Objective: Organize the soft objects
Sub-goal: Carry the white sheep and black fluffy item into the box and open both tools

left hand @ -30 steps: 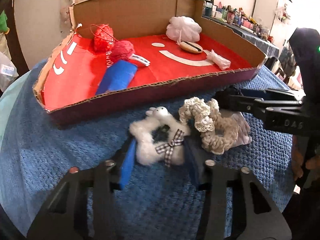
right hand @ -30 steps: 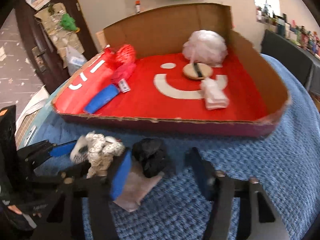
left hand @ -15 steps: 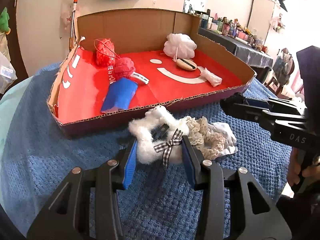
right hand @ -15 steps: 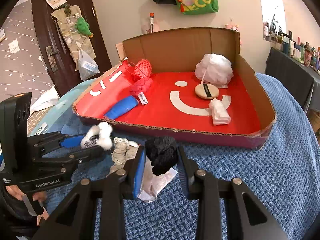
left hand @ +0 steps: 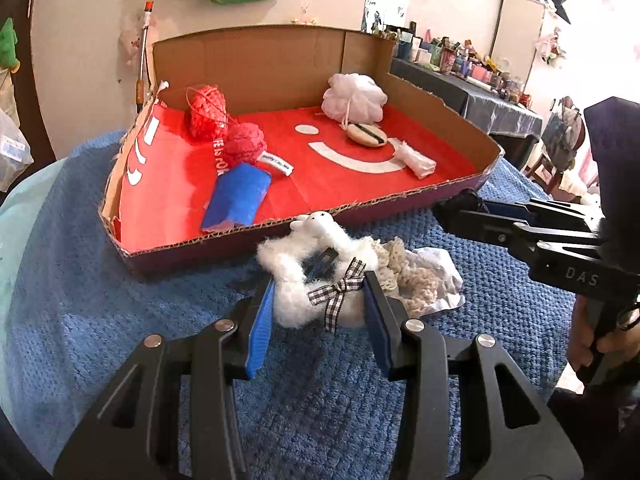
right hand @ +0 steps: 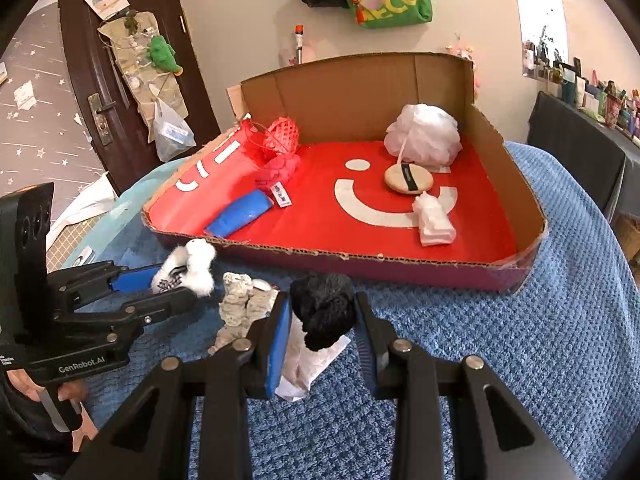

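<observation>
— Both toys have risen off the blanket (left hand: 120, 280): the left gripper (left hand: 318, 300) pinches the white fluffy toy (left hand: 316, 280), the right gripper (right hand: 322, 320) the black knit ball (right hand: 324, 312).

— Likely bound for the cardboard tray (right hand: 400, 264); only the right view shows the ball properly.

sponge (left hand: 365, 135) in box (left hand: 256, 60), before loofah (left hand: 354, 97)
</observation>
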A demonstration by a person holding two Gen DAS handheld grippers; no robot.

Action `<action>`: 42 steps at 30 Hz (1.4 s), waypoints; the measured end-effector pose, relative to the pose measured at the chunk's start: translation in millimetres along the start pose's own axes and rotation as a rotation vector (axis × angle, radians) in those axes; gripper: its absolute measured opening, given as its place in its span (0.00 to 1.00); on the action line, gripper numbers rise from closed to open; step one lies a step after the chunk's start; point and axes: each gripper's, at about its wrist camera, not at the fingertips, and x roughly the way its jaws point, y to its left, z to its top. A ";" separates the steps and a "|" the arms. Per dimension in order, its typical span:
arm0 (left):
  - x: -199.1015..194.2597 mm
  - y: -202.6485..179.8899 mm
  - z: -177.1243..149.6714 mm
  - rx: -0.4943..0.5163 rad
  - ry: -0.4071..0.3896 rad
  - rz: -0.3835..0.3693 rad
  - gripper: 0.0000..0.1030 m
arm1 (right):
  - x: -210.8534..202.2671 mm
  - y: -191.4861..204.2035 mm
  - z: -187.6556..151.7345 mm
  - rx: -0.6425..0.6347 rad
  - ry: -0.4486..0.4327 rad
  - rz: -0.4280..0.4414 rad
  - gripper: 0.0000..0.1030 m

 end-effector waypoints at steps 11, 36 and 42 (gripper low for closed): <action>-11.2 -4.1 25.1 0.030 -0.058 -0.025 0.39 | -9.3 -1.4 20.8 -0.024 -0.057 -0.006 0.33; 101.2 1.3 84.9 0.102 0.101 -0.079 0.39 | 80.5 -46.2 67.1 -0.019 0.061 0.021 0.34; 108.7 6.0 81.2 0.086 0.107 -0.083 0.39 | 83.9 -49.4 65.8 -0.012 0.071 0.021 0.34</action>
